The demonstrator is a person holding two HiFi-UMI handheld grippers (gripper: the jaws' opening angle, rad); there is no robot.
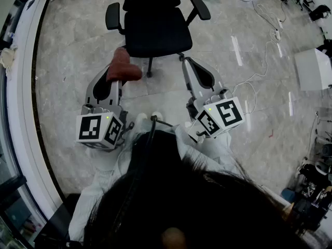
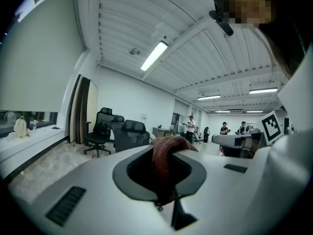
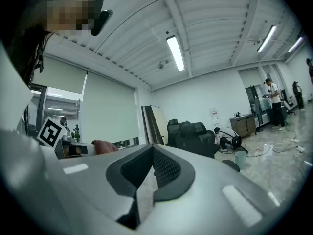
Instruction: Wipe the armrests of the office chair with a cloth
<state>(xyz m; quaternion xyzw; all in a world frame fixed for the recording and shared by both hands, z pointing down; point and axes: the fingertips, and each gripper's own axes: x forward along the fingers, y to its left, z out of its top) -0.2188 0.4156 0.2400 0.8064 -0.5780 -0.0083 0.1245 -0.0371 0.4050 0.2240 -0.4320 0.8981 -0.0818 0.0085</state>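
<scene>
The black office chair (image 1: 154, 27) stands on the marble floor straight ahead, its left armrest (image 1: 112, 15) and right armrest (image 1: 200, 8) both bare. My left gripper (image 1: 118, 75) is held low in front of the seat, shut on a reddish-brown cloth (image 1: 123, 67) that bunches up over its tips. In the left gripper view the cloth (image 2: 165, 155) fills the space between the jaws of the left gripper (image 2: 164, 151). My right gripper (image 1: 187, 62) hovers to the right of the chair's base, jaws together and holding nothing. The right gripper (image 3: 151, 151) shows bare dark pads.
A white box (image 1: 314, 69) sits on the floor at the right, with a white cable (image 1: 259, 61) trailing toward it. A raised window ledge (image 1: 21, 102) curves along the left. More black chairs (image 2: 110, 131) stand further off, and people stand in the distance.
</scene>
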